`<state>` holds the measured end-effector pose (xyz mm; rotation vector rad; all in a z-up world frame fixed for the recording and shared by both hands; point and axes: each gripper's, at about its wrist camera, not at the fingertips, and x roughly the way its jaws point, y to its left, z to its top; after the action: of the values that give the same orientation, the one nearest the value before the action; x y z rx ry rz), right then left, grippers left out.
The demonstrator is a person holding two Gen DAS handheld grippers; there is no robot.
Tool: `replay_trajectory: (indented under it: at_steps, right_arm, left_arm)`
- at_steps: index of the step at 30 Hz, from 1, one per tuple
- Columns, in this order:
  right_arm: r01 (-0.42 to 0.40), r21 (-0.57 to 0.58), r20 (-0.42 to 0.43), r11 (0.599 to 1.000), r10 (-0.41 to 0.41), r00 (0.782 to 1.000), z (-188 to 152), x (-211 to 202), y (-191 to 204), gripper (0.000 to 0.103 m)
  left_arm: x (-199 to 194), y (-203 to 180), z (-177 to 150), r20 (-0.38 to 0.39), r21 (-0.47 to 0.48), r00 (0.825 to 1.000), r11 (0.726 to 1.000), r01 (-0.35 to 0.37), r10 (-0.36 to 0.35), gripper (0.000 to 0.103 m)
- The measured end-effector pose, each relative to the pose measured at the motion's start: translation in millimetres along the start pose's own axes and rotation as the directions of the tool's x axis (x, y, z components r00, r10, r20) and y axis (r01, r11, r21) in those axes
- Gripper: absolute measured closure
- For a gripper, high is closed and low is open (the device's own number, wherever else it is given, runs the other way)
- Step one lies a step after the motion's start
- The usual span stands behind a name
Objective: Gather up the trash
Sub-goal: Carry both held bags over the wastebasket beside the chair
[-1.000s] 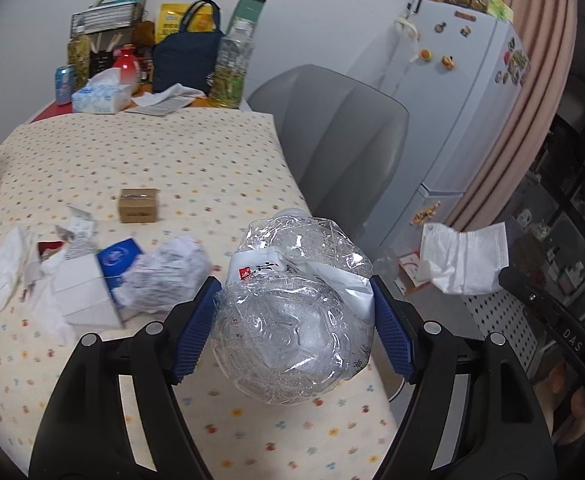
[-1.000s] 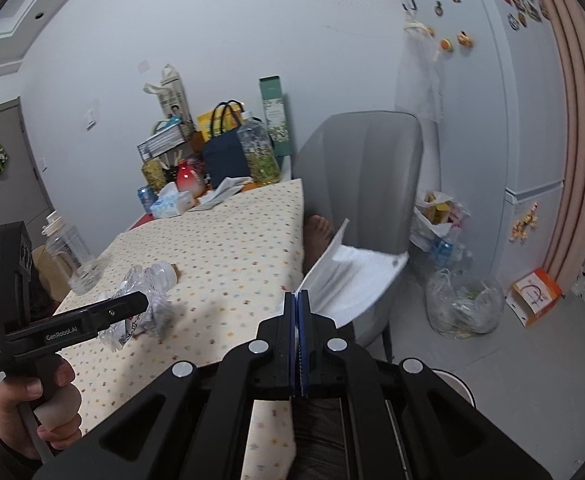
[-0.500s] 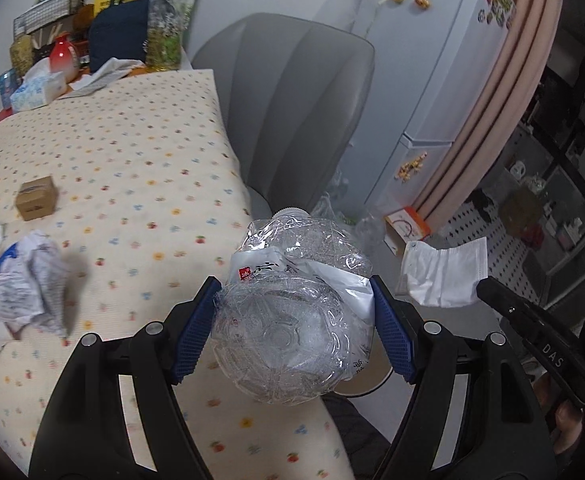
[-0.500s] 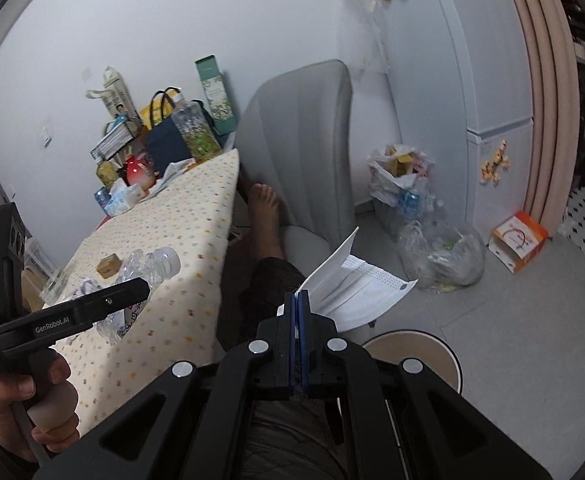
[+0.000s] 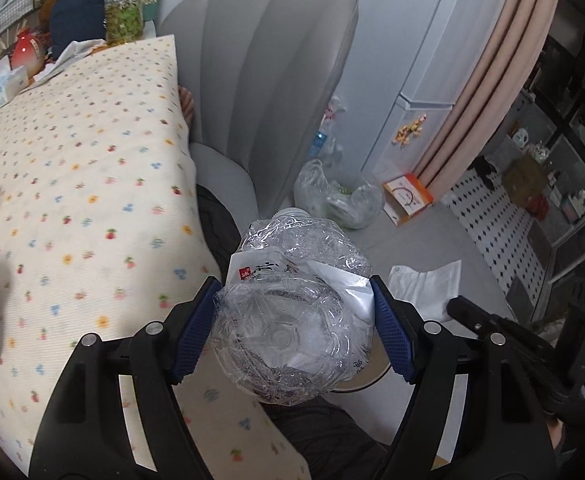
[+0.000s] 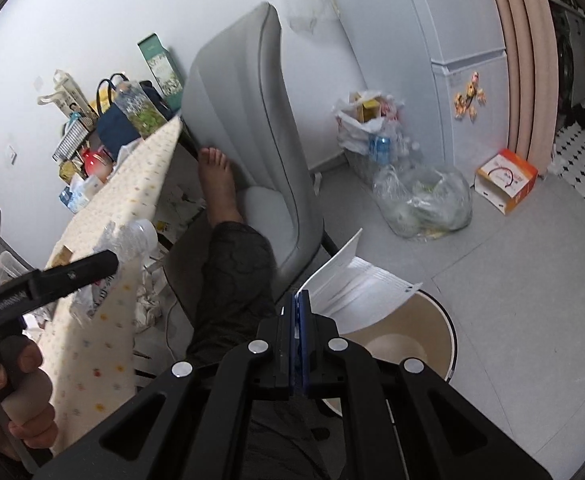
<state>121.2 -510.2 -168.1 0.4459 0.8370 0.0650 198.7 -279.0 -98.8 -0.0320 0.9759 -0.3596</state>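
Jaws of left gripper stand wide, pads clamping crushed clear bottle by its base beyond the bench edge: light, springy, slippery; right gripper, nearly shut, pinches limp face mask over bin.

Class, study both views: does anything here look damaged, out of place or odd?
The plastic bottle clamped in the left tongs is badly crumpled. Crumpled papers lie on the floor under the table.
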Motion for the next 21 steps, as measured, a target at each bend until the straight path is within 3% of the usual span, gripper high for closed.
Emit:
replay_trajectory:
  at_steps: [1, 2, 3, 4, 5, 10, 18, 20, 21]
  right_arm:
    - [0.020, 0.007, -0.006, 1.000, -0.020, 1.000, -1.9, 5.7, -3.8, 0.096]
    - [0.043, 0.014, -0.019, 0.999, -0.043, 0.999, -4.1, 12.3, -8.4, 0.086]
    - [0.068, 0.034, -0.042, 0.997, -0.066, 0.997, -6.6, 20.7, -15.6, 0.053]
    - [0.077, 0.053, -0.050, 0.996, -0.075, 0.996, -8.2, 24.8, -20.8, 0.040]
    - [0.082, 0.070, -0.042, 0.994, -0.080, 0.996, -10.3, 26.0, -25.6, 0.034]
    - [0.098, 0.099, -0.039, 0.990, -0.095, 0.995, -12.5, 24.2, -41.9, 0.034]
    - [0.185, 0.171, 0.051, 0.968, -0.196, 0.979, -5.0, -19.9, -72.8, 0.014]
    - [0.203, 0.190, 0.076, 0.961, -0.220, 0.972, -2.3, -33.0, -82.5, 0.013]
    - [0.211, 0.197, 0.085, 0.958, -0.231, 0.969, -1.0, -38.3, -86.5, 0.012]
  left_arm:
    - [3.4, -1.1, 0.3, -0.007, 0.003, 1.000, 1.000, 0.000, 0.000, 0.029]
    - [5.9, -1.6, 0.7, -0.012, 0.005, 1.000, 1.000, -0.001, 0.001, 0.029]
    - [8.5, -2.7, 0.9, -0.018, 0.007, 1.000, 1.000, -0.001, 0.001, 0.029]
    - [10.0, -3.6, 1.1, -0.021, 0.010, 1.000, 1.000, -0.002, 0.002, 0.029]
    - [11.4, -4.9, 0.9, -0.024, 0.013, 1.000, 1.000, -0.002, 0.003, 0.029]
    - [20.2, -14.0, 3.0, -0.046, 0.026, 0.999, 1.000, 0.004, -0.003, 0.029]
    - [33.6, -56.9, 5.5, -0.067, 0.091, 0.996, 0.994, 0.059, -0.053, 0.029]
    - [36.7, -70.3, 5.8, -0.080, 0.109, 0.991, 0.988, 0.113, -0.104, 0.028]
    - [37.7, -75.0, 5.4, -0.087, 0.118, 0.990, 0.985, 0.125, -0.115, 0.023]
